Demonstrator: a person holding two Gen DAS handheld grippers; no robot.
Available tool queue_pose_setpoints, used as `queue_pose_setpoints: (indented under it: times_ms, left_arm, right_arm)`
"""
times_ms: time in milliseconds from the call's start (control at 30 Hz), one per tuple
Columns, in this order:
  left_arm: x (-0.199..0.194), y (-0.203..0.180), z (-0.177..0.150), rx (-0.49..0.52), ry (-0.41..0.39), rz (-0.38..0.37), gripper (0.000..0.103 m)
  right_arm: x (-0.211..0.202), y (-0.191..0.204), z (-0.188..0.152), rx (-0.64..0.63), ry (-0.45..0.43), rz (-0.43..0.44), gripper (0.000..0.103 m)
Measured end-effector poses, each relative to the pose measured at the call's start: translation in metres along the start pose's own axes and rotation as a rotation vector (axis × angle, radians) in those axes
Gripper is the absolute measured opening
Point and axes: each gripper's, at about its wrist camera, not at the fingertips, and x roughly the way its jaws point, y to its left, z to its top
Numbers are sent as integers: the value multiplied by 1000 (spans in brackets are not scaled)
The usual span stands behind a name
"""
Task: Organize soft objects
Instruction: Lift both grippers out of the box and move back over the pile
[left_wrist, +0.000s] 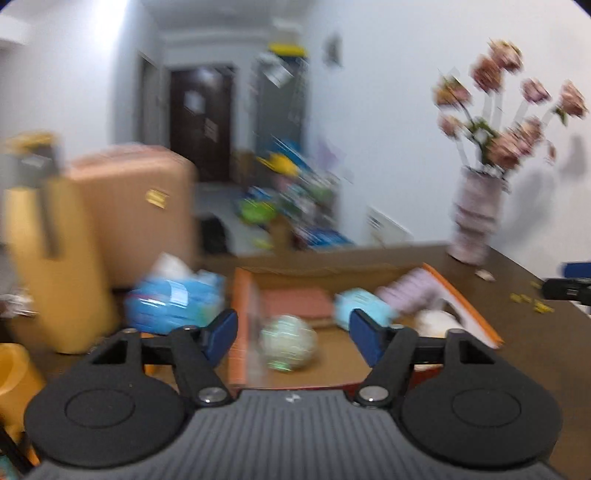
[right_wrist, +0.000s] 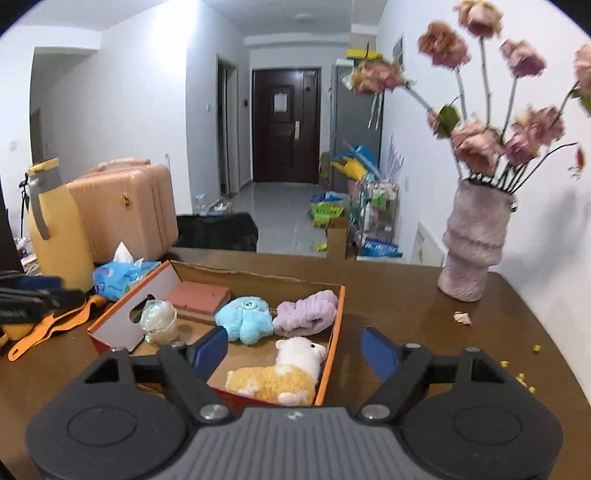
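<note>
On the brown worktop (right_wrist: 406, 295) an orange-rimmed cardboard box (right_wrist: 338, 321) holds a blue plush (right_wrist: 243, 319), lilac plush (right_wrist: 306, 314) and yellow-white lamb plush (right_wrist: 280, 373); left tool (left_wrist: 291, 334) and right tool (right_wrist: 293, 349) gape wide, holding nothing.

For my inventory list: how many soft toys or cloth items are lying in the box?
3: blue plush at middle, purple cloth at the far right, yellow-white plush nearest. More may be hidden.

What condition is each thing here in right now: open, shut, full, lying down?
Left gripper: open, holding nothing.
Right gripper: open, holding nothing.
Cardboard box: open-topped, holding toys.
Yellow-and-white plush: lying in box.
Tissue pack: open, tissue sticking out.
Door: shut.
</note>
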Motion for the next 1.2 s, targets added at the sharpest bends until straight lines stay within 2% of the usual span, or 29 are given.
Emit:
queue_pose_setpoints:
  times_ms: [33, 100, 167, 433, 600, 767, 900, 1033, 1100, 1200]
  left_arm:
    - [-12, 4, -3, -2, -48, 29, 87]
    - [-30, 5, -9, 25, -124, 71, 89]
    - [-44, 3, -14, 66, -158, 96, 91]
    - [-79, 5, -24, 35, -197, 83, 98]
    - [-108, 10, -52, -10, -213, 74, 103]
    - [-136, 2, -96, -38, -194, 52, 103]
    - [-162, 1, -135, -96, -143, 13, 103]
    - [-180, -3, -169, -112, -72, 2, 103]
    - [-180, -9, -178, -89, -30, -1, 103]
    - [-173, -16, -181, -86, -6, -18, 103]
  right_arm:
    - [-9, 3, -5, 1, -46, 5, 84]
    - [-25, 10, -17, -12, -151, -8, 93]
    - [-34, 16, -25, -23, -201, -40, 93]
    - [-63, 31, -34, 10, -249, -56, 93]
    - [-88, 45, -58, 1, -277, -68, 93]
    - [-117, 70, -106, -56, -282, -33, 93]
    - [-139, 90, -150, -103, -243, 37, 93]
    - [-157, 101, -189, -114, -198, 63, 93]
    - [-158, 99, -203, -92, -159, 64, 93]
    - [-152, 95, -208, -67, -128, 81, 93]
